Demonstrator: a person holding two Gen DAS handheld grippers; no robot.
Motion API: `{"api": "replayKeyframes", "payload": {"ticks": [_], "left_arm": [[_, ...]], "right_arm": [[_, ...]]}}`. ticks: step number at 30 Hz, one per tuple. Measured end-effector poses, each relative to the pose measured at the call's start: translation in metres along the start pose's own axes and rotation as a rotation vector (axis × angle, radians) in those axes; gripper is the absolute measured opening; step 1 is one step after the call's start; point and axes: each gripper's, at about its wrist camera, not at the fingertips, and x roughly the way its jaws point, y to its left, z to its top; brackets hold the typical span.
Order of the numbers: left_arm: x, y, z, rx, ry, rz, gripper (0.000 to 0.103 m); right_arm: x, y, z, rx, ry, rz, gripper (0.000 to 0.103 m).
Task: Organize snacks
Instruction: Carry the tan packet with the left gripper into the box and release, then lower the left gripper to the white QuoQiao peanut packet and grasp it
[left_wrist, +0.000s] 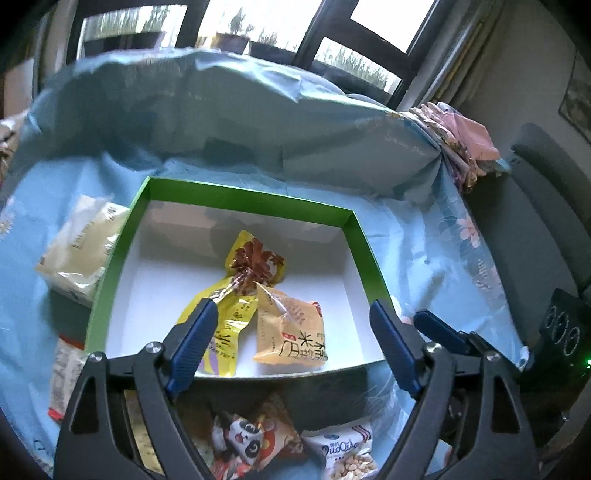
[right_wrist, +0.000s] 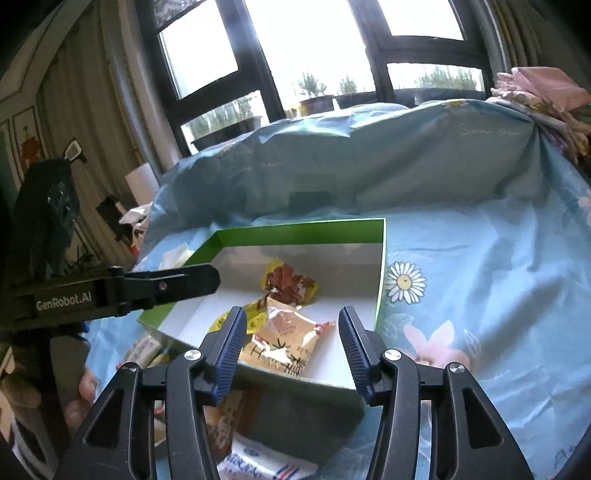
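The left tool hangs over the near edge of a green box with a white interior, its blue-padded fingers spread wide and gripping nothing. The box sits on a light blue floral cloth draped over what may be a bed (the covering hides what lies under it). Inside the box lie two snacks: a yellow packet with a brown leaf print, stretched from the middle toward the near left, and an orange packet touching it on the right, close to the near wall.

The right tool hovers at the box's near right corner, its jaws also well apart and empty, with the orange packet seen between its fingers.

Outside the box, a pale yellow bag rests just beside the left wall. More snacks lie below the near wall: a panda-print packet and a white packet with blue lettering. A pile of folded pink fabric sits on the raised bedding to the far right.
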Motion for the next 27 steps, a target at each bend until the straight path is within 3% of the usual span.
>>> {"api": "replayKeyframes", "payload": {"ticks": [5,27], "left_arm": [[-0.009,-0.002,-0.007,0.012,-0.01,0.038,0.087],[-0.023,-0.019,-0.054,0.089,0.014,0.133,0.087]], "right_arm": [[-0.012,0.0,-0.01,0.003,0.003,0.0,0.059],[-0.035,0.006,-0.062,-0.011,0.082,0.098,0.06]]}}
